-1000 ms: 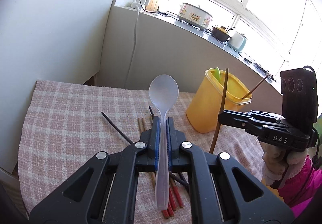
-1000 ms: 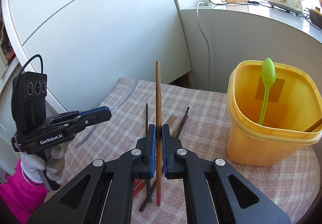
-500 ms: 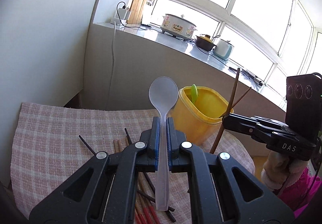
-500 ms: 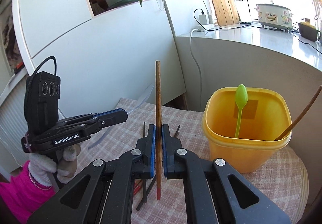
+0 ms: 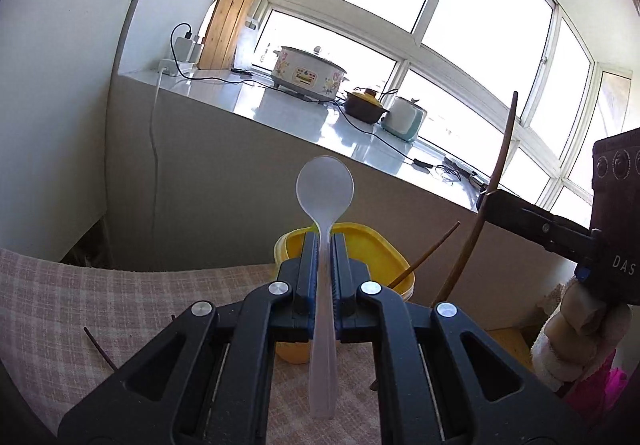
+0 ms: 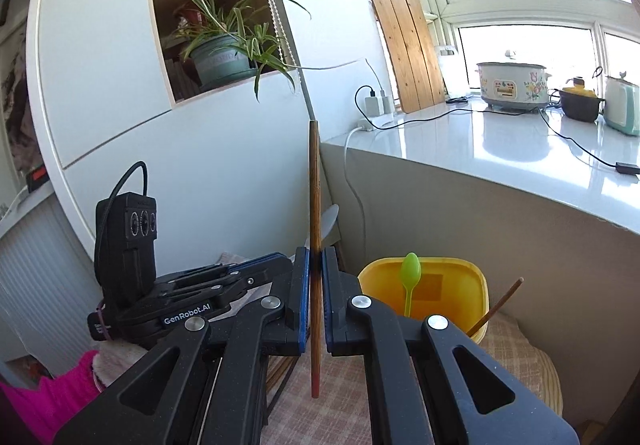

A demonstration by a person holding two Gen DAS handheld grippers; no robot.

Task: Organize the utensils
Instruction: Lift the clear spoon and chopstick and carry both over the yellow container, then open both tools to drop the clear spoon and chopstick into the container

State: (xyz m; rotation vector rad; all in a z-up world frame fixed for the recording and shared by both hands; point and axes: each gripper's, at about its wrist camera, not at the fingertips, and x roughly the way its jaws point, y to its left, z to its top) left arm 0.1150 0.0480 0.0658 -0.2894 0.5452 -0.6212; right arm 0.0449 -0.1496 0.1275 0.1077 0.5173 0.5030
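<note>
Grippers first: the left gripper [image 5: 324,245] is clamped on a translucent spoon [image 5: 325,187], bowl up and handle hanging below the jaws; the right gripper [image 6: 316,265] is clamped on a brown chopstick [image 6: 314,205], upright, red tip down. Neither has any slack between pads and utensil.

Landmark is the yellow tub [image 6: 476,277] on the checked tabletop [image 5: 100,293]. From the left wrist view the tub sits just beyond the left gripper, partly hidden behind its fingers, so the spoon is nearly over the near rim. From the right wrist view the tub lies ahead and to the right of the chopstick, not yet under it. A green spoon [image 6: 410,277] and another chopstick [image 6: 496,307] lean inside the tub. More chopsticks [image 5: 100,349] lie on the tabletop on the near side of the tub.

Judging by this, the step is carrying both utensils to the tub. Doing it well means bringing each lower tip past the rim before letting go, one gripper at a time so they do not crowd each other, and dropping clear of the leaning utensils so nothing tips the light tub.
</note>
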